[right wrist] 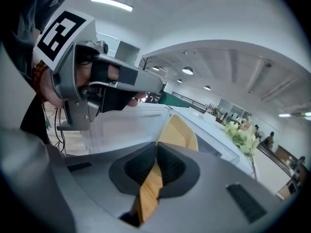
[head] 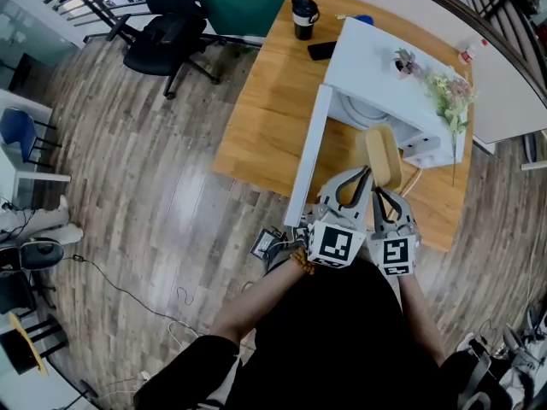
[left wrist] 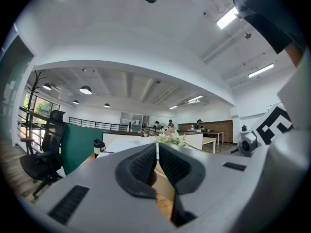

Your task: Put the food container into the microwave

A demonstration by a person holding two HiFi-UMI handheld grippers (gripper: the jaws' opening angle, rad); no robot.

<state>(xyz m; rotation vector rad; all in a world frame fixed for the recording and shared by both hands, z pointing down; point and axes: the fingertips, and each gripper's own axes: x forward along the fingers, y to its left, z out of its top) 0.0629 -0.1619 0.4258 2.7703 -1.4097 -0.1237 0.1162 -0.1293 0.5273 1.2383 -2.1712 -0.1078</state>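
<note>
**Two grippers at the open microwave, one pinching the food container**

Head view: the person is standing at a wooden table (head: 273,109) and looking down on a white microwave (head: 376,67) whose door (head: 308,156) is swinging wide to the left. The right gripper (head: 386,199) is pinching the near end of the food container (head: 383,154), a flat tan piece with a rounded far end. That far end is reaching to the microwave's open front, just right of the door. The left gripper (head: 359,182) is hovering just beside it on the left. A dark cup (head: 304,15) and a phone (head: 322,50) are sitting on the far part of the table, and flowers (head: 451,96) are lying on the microwave's top. An office chair (head: 167,32) is standing well apart on the floor.

Left gripper view: the jaws are pressing almost together, leaving only a thin slit; I cannot tell whether anything is clamped there. A green partition (left wrist: 77,147) is showing beyond them on the left.

Right gripper view: the jaws are closing tightly on the tan container, which is running edge-on between the pads and out toward the white door. A hand (right wrist: 48,89) is gripping the left gripper at the upper left.
</note>
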